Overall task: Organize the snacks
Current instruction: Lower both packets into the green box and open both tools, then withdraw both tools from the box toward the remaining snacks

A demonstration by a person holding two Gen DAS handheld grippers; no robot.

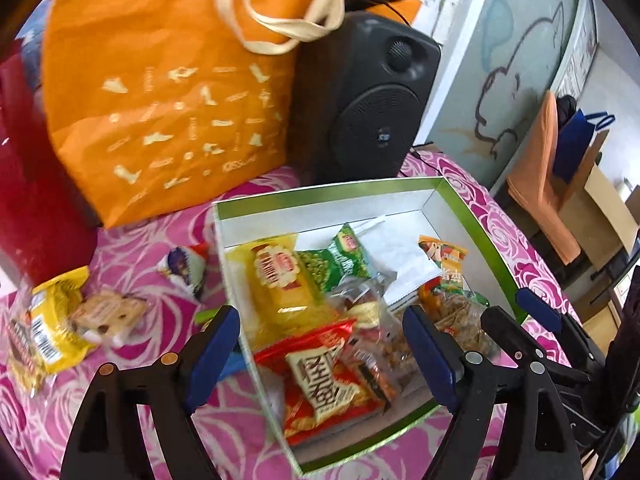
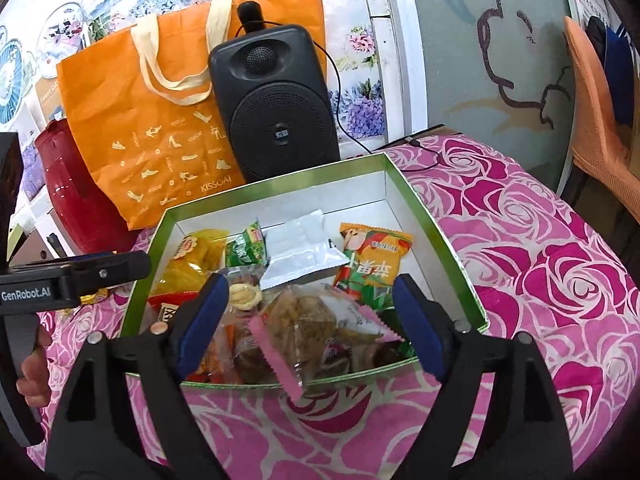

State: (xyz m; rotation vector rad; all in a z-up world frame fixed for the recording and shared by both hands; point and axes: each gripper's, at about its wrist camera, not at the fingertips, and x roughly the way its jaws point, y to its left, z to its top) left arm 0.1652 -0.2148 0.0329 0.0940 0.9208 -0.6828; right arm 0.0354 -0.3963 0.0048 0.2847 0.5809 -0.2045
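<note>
Pink rose-patterned cloth (image 2: 540,264) covered the table; behind it stood a wall with a cartoon drawing and a floral curtain. At the far side of the cloth sat a black speaker (image 2: 276,104), with an orange tote bag (image 2: 152,132) leaning just to its left and a red container (image 2: 68,184) beyond the bag.

Green-rimmed box (image 2: 436,224), white inside, lay directly ahead of both grippers, lid off. Snacks filled its near half and spread toward the back wall.

Right gripper (image 2: 308,324): jaws spread wide, empty, hanging over the near edge of the box. Between its blue pads (image 2: 200,320) lay a clear packet with a pink serrated edge (image 2: 320,328), its corner overhanging the box rim toward the camera. Ahead of the pads: a silver-white sachet (image 2: 304,248), an orange-and-green packet (image 2: 372,264) to its right, a small green pea packet (image 2: 246,244) to its left, and a yellow packet (image 2: 196,256) farther left.

Left gripper (image 1: 320,356): jaws also wide, holding nothing, hovering over the box's near left corner. A red packet with large characters (image 1: 324,384) lay between its fingers, the yellow packet just ahead of it.

Outside the box, left of the left gripper, loose on the cloth: a yellow wrapped snack (image 1: 52,328), a pale biscuit packet (image 1: 108,312) touching it, and a small blue-and-white packet (image 1: 184,268) nearer the box wall. These were blurred.

A hand (image 2: 34,364) gripped the left gripper's handle at the left edge of the right wrist view.
</note>
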